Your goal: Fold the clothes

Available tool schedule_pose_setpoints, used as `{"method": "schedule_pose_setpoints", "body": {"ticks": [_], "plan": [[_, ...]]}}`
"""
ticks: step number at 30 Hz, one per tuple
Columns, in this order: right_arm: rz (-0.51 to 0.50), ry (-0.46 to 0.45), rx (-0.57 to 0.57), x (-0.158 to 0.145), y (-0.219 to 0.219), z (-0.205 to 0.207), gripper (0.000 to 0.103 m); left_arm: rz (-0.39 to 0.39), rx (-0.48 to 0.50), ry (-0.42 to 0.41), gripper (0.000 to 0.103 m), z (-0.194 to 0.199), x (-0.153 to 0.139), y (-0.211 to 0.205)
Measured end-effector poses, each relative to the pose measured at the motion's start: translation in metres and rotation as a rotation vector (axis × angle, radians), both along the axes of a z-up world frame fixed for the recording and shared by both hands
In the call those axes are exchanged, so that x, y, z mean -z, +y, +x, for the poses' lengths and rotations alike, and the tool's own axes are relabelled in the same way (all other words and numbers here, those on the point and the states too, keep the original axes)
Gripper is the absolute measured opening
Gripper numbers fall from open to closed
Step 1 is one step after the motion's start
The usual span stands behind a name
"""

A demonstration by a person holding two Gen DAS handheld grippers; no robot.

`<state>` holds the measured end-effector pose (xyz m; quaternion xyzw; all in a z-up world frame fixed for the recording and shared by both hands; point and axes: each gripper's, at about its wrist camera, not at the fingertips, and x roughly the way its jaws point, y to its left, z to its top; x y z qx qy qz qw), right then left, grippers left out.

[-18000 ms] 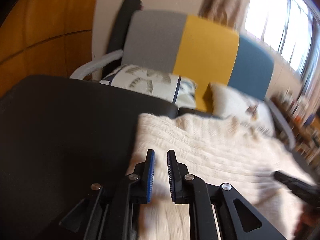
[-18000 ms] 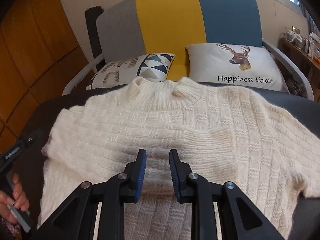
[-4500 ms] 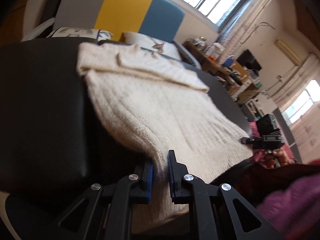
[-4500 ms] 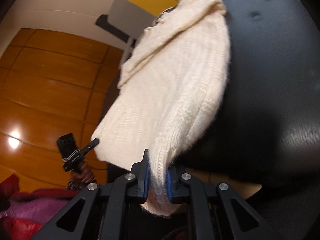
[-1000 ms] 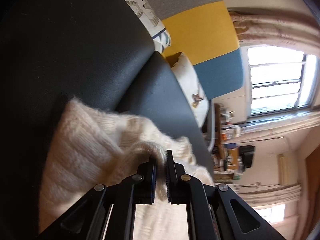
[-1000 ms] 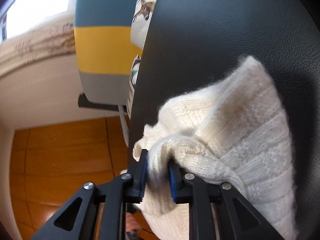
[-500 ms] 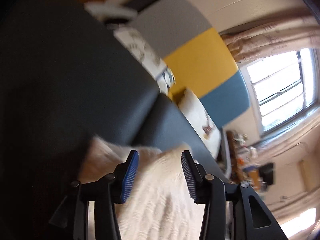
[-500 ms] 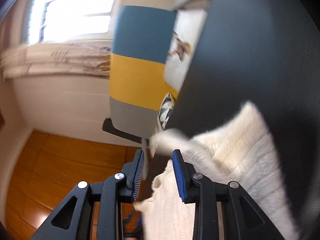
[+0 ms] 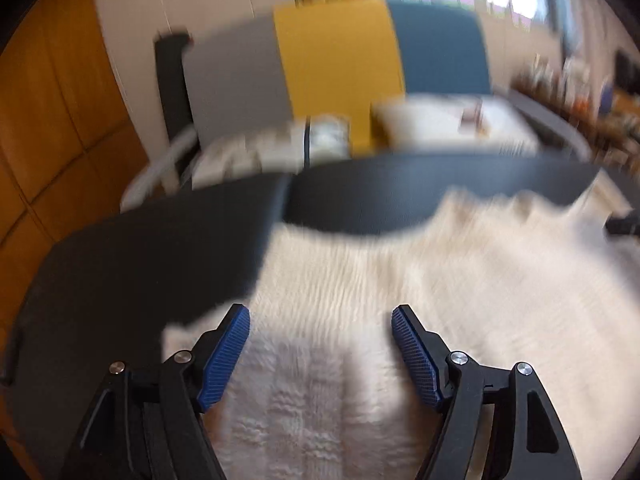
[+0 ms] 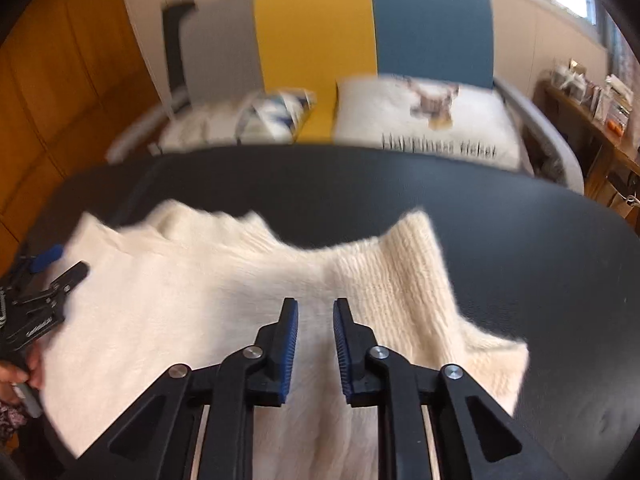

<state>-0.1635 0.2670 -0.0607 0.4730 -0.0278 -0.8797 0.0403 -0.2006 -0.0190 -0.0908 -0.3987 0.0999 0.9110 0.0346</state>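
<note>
A cream knit sweater (image 9: 400, 300) lies folded on the black padded table (image 9: 140, 260). My left gripper (image 9: 320, 316) hovers over the sweater's left part; its jaws are opening wide and grip nothing. In the right wrist view the sweater (image 10: 200, 312) spreads from the left edge to past the middle, and the table (image 10: 540, 280) shows dark around it. My right gripper (image 10: 316, 304) hangs above the sweater's near right part, its jaws closing to a narrow gap with no fabric pinched. The left gripper (image 10: 44, 304) and a hand (image 10: 24, 372) show at the left edge.
Behind the table stands a sofa with a grey, yellow and blue back (image 10: 312, 32). Two cushions lean on it, a patterned one (image 10: 272, 116) and a white deer one (image 10: 424, 116). Wooden panels (image 9: 48, 120) cover the left wall. A cluttered shelf (image 10: 592, 96) is at the right.
Both grippers have let go of the sweater's edge and their views have rolled upright. The left jaws have spread wide; the right jaws have opened, then narrowed. The sweater now lies on the table.
</note>
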Motion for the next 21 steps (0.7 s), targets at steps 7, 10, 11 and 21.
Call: {"method": "schedule_pose_setpoints", "body": {"ticks": [7,10,11,21], "plan": [[-0.099,-0.005,0.173,0.026,0.050,-0.009,0.006,0.230,-0.062,-0.060,0.087,-0.006,0.012,-0.035],[-0.127,0.017,0.204,0.027,0.057,-0.004,0.006,0.198,-0.062,-0.048,0.087,-0.001,0.011,-0.030],[-0.149,0.025,0.217,0.024,0.058,0.001,0.006,0.205,-0.062,-0.050,0.087,0.000,0.011,-0.030],[-0.065,0.042,0.138,-0.002,0.045,0.024,0.014,0.229,-0.210,-0.075,0.087,-0.029,-0.010,-0.051]]}}
